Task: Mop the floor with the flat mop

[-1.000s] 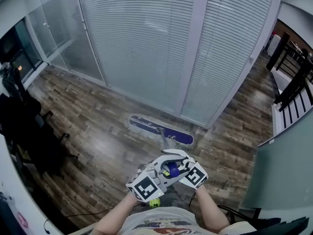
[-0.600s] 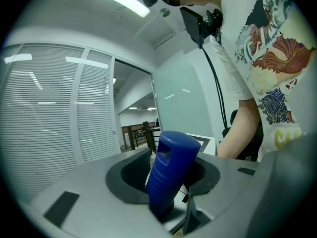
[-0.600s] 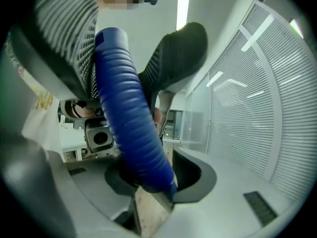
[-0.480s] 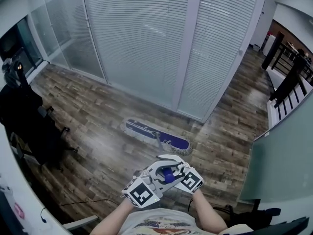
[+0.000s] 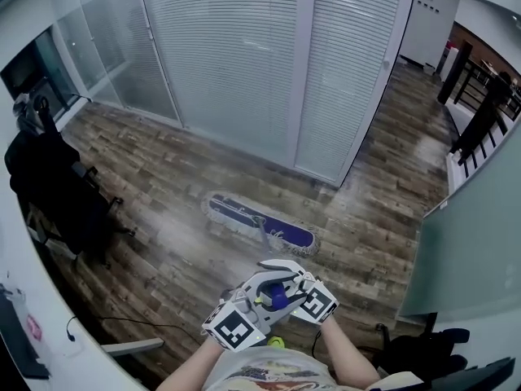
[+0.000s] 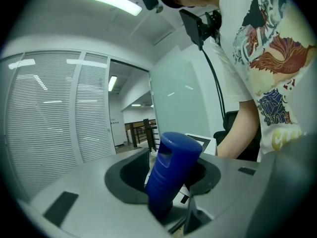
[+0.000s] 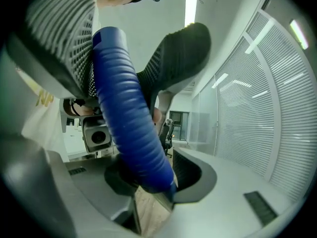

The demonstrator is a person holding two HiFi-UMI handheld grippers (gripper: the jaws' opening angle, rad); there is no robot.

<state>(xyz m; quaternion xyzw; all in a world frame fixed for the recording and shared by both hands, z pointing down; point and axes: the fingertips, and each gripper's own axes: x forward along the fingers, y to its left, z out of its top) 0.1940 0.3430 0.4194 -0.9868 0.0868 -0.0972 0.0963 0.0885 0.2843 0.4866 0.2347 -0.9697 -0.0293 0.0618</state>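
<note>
The flat mop's blue head (image 5: 260, 225) with its white fringe lies on the wooden floor, a little out from the blinds wall. Its thin pole (image 5: 265, 247) runs up to my hands. Both grippers hold the blue ribbed handle (image 5: 278, 296) close together in front of my chest. The left gripper (image 5: 259, 301) is shut on the handle's top end (image 6: 171, 167), and its jaws have just been opening slightly with the handle still between them. The right gripper (image 5: 286, 292) is shut on the ribbed grip (image 7: 131, 123) just below.
A glass wall with white blinds (image 5: 244, 63) runs along the back. Black office chairs (image 5: 57, 190) stand at the left beside a white desk edge (image 5: 20, 332). A black railing (image 5: 480, 116) is at the right. A small yellow-green ball (image 5: 277, 342) lies by my feet.
The mop head has slid away from the foot of the blinds wall, back over the floor. Both grippers have travelled with the handle, still gripping it.
</note>
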